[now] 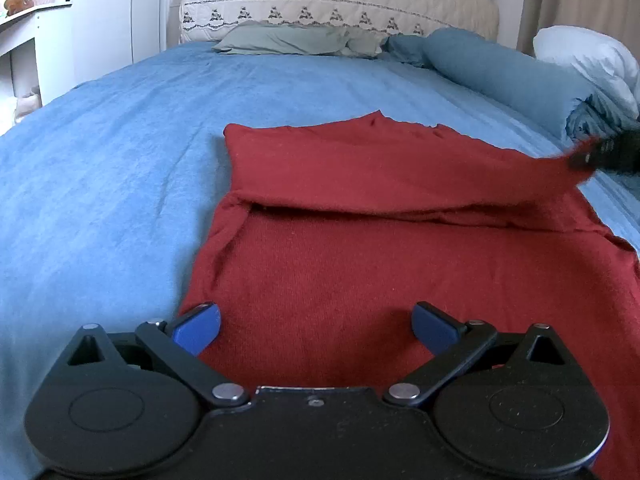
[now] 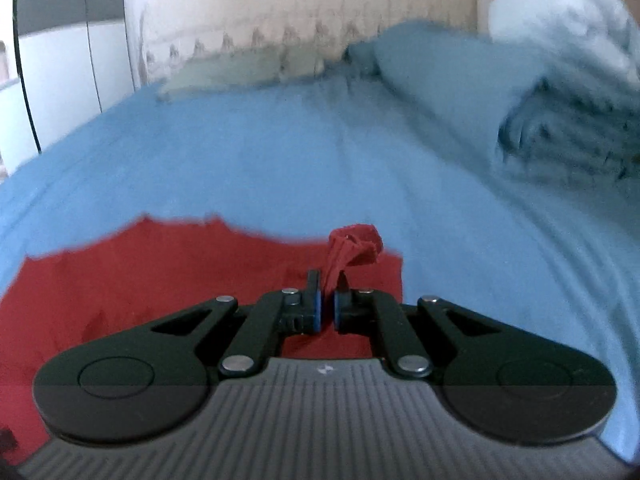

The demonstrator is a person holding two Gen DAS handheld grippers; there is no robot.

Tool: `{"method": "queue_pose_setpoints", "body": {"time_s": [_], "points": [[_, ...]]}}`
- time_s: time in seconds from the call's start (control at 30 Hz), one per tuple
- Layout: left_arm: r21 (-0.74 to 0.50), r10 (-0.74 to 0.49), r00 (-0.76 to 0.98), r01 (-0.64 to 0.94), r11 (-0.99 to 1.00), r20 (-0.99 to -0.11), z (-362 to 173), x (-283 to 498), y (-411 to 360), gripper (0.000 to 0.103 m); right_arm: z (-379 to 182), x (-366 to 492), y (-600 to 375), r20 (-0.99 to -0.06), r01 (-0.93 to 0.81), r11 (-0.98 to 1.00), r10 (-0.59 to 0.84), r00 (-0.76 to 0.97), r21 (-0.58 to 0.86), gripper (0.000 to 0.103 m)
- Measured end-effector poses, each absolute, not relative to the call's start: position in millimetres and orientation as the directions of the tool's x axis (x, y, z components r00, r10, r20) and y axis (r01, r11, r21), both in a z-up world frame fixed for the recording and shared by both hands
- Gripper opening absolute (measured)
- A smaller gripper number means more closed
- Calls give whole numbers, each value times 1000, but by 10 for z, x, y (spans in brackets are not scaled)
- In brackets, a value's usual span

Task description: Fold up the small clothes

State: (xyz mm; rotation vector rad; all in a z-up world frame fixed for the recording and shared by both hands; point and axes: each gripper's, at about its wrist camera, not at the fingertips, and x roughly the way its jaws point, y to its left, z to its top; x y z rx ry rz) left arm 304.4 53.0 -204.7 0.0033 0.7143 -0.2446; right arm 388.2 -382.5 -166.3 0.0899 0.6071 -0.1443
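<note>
A red knit garment (image 1: pixel 360 248) lies on the blue bed sheet (image 1: pixel 120 168), with a fold line across its middle. My left gripper (image 1: pixel 316 326) hovers over its near part, blue pads wide apart, open with nothing between them. At the right edge of the left wrist view, my right gripper (image 1: pixel 588 158) lifts the garment's far right corner off the bed. In the right wrist view, the right gripper (image 2: pixel 328 300) is shut on a bunched bit of the red garment (image 2: pixel 352 248), which sticks out past the pads. The rest of the cloth (image 2: pixel 160 272) spreads to the left below.
A rolled blue duvet (image 1: pixel 500 76) and a white pillow (image 1: pixel 588 56) lie along the bed's right side. A green pillow (image 1: pixel 280 40) rests at the quilted headboard (image 1: pixel 340 0). White furniture (image 1: pixel 40 48) stands left of the bed.
</note>
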Motion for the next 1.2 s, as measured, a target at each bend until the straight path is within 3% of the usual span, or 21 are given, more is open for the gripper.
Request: {"method": "queue_pose_setpoints", "body": {"time_s": [0.07, 0.13, 0.17, 0.2, 0.27, 0.37, 0.47, 0.6, 0.7, 0.8, 0.97, 1.1, 1.2], "points": [[-79, -219, 727, 223, 972, -651, -2045, 3049, 524, 103, -1824, 3895, -3823, -614, 152, 988, -105, 782, 25, 32], [-76, -218, 720, 224, 972, -659, -2014, 3058, 518, 103, -1917, 3849, -3798, -628, 177, 984, -151, 763, -22, 59], [-76, -219, 715, 227, 971, -664, -1996, 3068, 516, 103, -1923, 3803, -3785, -619, 205, 978, -187, 763, -43, 78], [-77, -222, 710, 230, 970, -668, -1985, 3074, 517, 103, -1906, 3742, -3765, -595, 230, 971, -220, 773, -60, 89], [-78, -226, 708, 235, 969, -669, -1991, 3077, 530, 103, -1844, 3550, -3719, -505, 236, 969, -240, 829, -73, 101], [-68, -219, 715, 233, 970, -664, -2013, 3071, 518, 103, -1811, 3439, -3583, -439, 137, 987, -159, 884, -82, 103], [-48, -206, 716, 234, 971, -667, -2020, 3074, 481, 103, -1925, 3606, -3526, -501, 47, 996, -77, 862, -73, 103], [-63, -216, 711, 235, 970, -669, -2016, 3080, 507, 103, -2192, 3775, -3668, -619, 79, 997, -76, 782, -22, 103], [-54, -207, 698, 235, 971, -686, -1973, 3100, 486, 103, -2206, 3752, -3749, -610, 75, 997, -47, 791, 21, 103], [-59, -196, 690, 218, 974, -696, -1780, 3071, 486, 103, -1962, 3542, -3643, -552, 65, 998, -61, 831, -12, 103], [-38, -179, 768, 198, 979, -615, -1113, 2683, 579, 103, -1337, 2892, -3700, -438, 19, 1000, -20, 899, -7, 103], [-43, -176, 810, 183, 982, -560, -659, 2193, 694, 103, -873, 2226, -3686, -421, 67, 994, -97, 902, -85, 103], [-67, -165, 799, 155, 986, -578, -524, 1833, 798, 103, -656, 1696, -3720, -418, 45, 997, -66, 906, -62, 103]]}}
